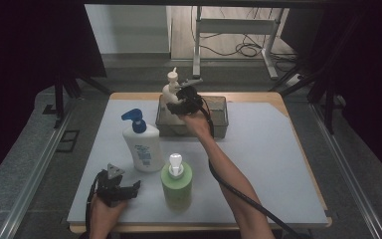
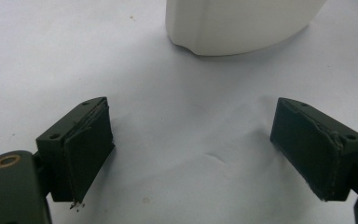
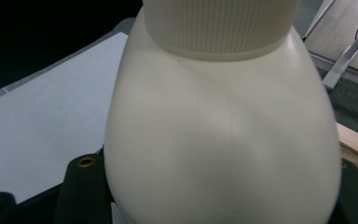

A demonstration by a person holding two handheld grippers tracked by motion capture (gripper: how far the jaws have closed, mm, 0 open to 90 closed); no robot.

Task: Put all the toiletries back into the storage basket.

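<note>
A cream pump bottle (image 1: 171,90) is held over the left end of a wire mesh basket (image 1: 218,117) at the table's far side. My right gripper (image 1: 181,102) is shut on the cream pump bottle (image 3: 223,126), whose shoulder bulges between the jaws in the right gripper view. A white pump bottle with a blue pump (image 1: 142,142) stands mid-left. In front of it stands a green bottle with a white cap (image 1: 177,181). My left gripper (image 1: 129,190) rests low at the near left, open, nothing between its fingers (image 2: 81,149). The white bottle's base (image 2: 237,23) lies just ahead of it.
The grey table mat (image 1: 263,164) has free room on its right half. Black curtains hang on both sides. A metal stand (image 1: 238,30) and cables lie on the floor beyond the table.
</note>
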